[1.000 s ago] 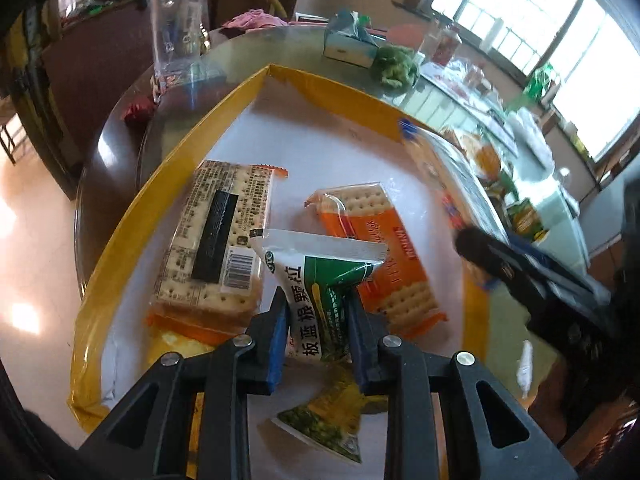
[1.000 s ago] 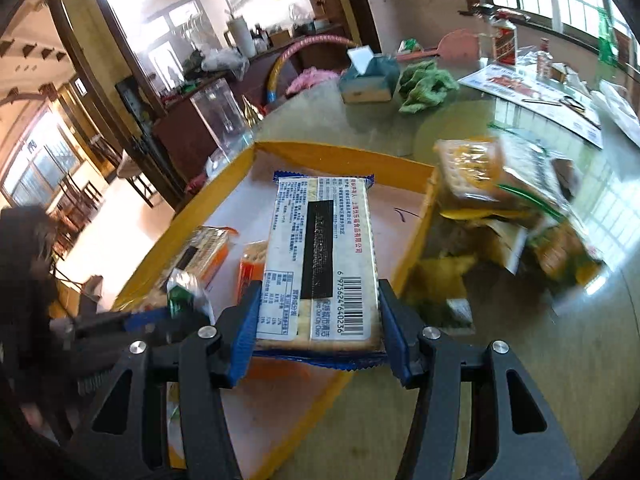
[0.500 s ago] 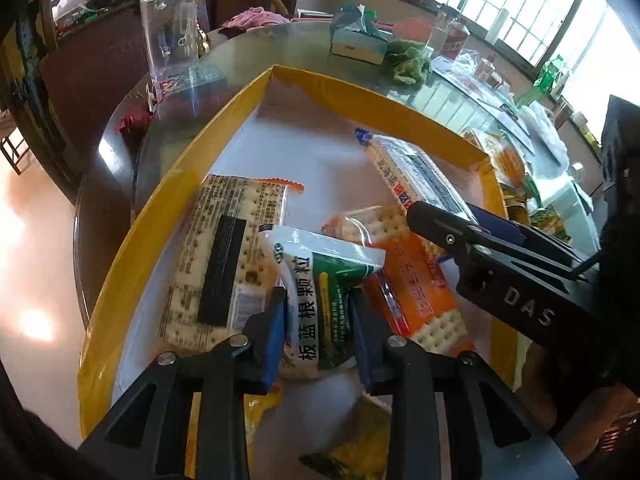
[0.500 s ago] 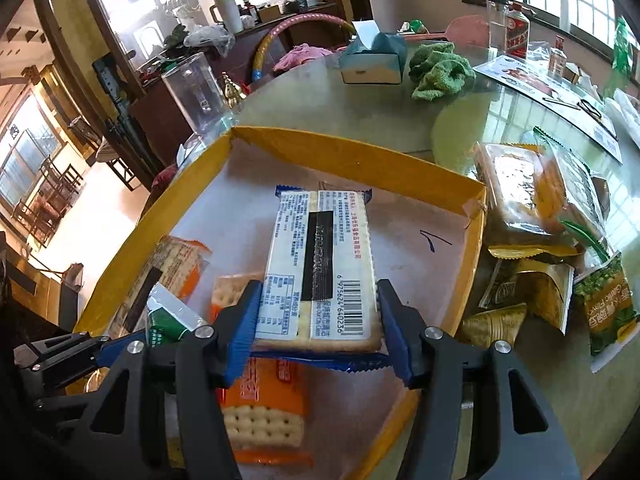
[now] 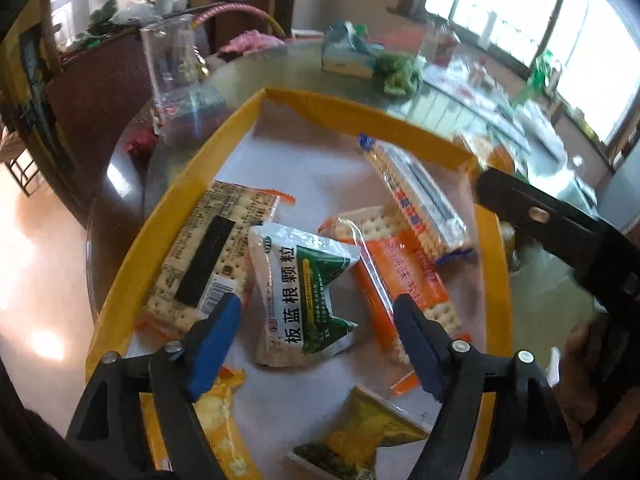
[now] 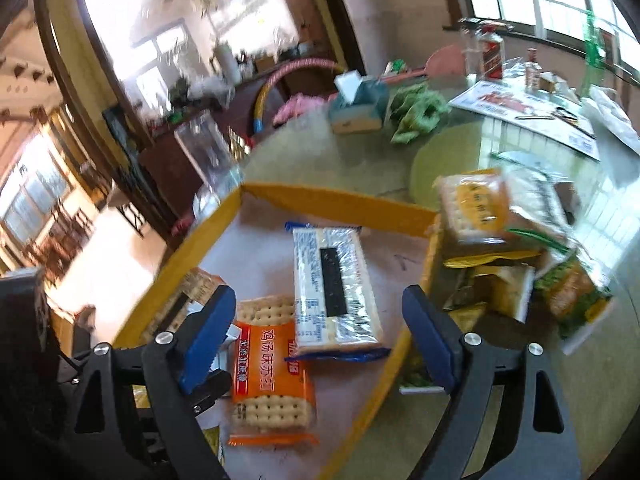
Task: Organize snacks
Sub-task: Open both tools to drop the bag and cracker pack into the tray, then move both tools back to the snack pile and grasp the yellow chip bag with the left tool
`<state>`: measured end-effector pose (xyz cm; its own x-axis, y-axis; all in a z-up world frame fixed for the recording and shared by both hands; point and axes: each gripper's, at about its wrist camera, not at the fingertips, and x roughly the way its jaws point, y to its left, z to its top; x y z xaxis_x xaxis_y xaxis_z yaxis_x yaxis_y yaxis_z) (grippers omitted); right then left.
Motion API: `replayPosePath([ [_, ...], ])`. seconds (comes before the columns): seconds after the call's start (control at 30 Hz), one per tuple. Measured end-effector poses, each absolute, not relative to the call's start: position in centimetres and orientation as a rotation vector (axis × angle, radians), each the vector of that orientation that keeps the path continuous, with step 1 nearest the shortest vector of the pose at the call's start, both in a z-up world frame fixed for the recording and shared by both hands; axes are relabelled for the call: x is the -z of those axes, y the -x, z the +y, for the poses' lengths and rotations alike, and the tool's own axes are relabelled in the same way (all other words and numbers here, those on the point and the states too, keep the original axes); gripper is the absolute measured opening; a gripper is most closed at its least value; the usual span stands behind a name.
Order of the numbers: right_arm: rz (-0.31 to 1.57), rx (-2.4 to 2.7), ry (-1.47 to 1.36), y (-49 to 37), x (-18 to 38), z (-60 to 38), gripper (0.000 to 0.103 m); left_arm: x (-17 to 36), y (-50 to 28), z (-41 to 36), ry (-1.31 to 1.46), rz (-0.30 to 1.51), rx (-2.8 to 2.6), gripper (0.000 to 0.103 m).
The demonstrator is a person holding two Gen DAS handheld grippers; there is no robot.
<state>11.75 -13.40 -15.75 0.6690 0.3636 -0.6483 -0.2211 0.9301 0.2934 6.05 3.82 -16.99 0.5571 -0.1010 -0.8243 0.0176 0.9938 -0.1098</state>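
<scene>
Both claws just opened wide, empty.

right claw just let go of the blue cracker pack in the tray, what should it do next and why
Probably swing the right claw over to the loose snack pile on the table beside the yellow tray. Its jaws have just been opening and stand wide, clear of the blue cracker pack, which lies flat in the tray. Several packets outside the tray are not yet sorted.

Left tool (image 5: 316, 338), right tool (image 6: 320, 328): black frames, blue pads, silver screws.
</scene>
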Motion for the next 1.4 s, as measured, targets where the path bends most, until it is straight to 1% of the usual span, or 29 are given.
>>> replayPosePath([
  [0.1,0.713,-0.309,-0.232,-10.1,15.0,-15.3,0.085,16.7,-5.6,3.5,0.051,0.927,0.016,0.079],
  [0.2,0.693,-0.299,-0.25,-8.6,14.9,-17.2,0.085,16.6,-5.0,3.0,0.019,0.947,0.049,0.079],
  [0.33,0.718,-0.306,-0.285,-7.5,15.8,-19.5,0.085,15.4,-3.6,2.6,0.058,0.915,0.053,0.079],
  [0.53,0.763,-0.304,-0.407,-6.5,17.6,-23.9,0.085,14.2,-1.8,-0.6,-0.035,0.896,0.099,0.079],
  [0.73,0.777,-0.252,-0.49,-5.2,18.7,-27.5,0.085,13.3,-0.7,-3.4,-0.058,0.884,0.174,0.079],
  [0.93,0.801,-0.191,-0.511,-3.5,19.8,-30.5,0.085,13.2,-0.8,-7.5,-0.098,0.901,0.269,0.079],
  [1.07,0.811,-0.194,-0.538,-2.9,20.4,-31.9,0.085,13.7,-2.1,-9.8,-0.131,0.938,0.311,0.079],
  [1.33,0.83,-0.2,-0.568,-3.1,21.4,-33.0,0.085,15.3,-5.7,-12.6,-0.037,1.043,0.392,0.077],
  [1.4,0.835,-0.205,-0.574,-3.3,21.6,-33.0,0.085,16.0,-6.4,-13.7,-0.053,1.06,0.427,0.077],
])
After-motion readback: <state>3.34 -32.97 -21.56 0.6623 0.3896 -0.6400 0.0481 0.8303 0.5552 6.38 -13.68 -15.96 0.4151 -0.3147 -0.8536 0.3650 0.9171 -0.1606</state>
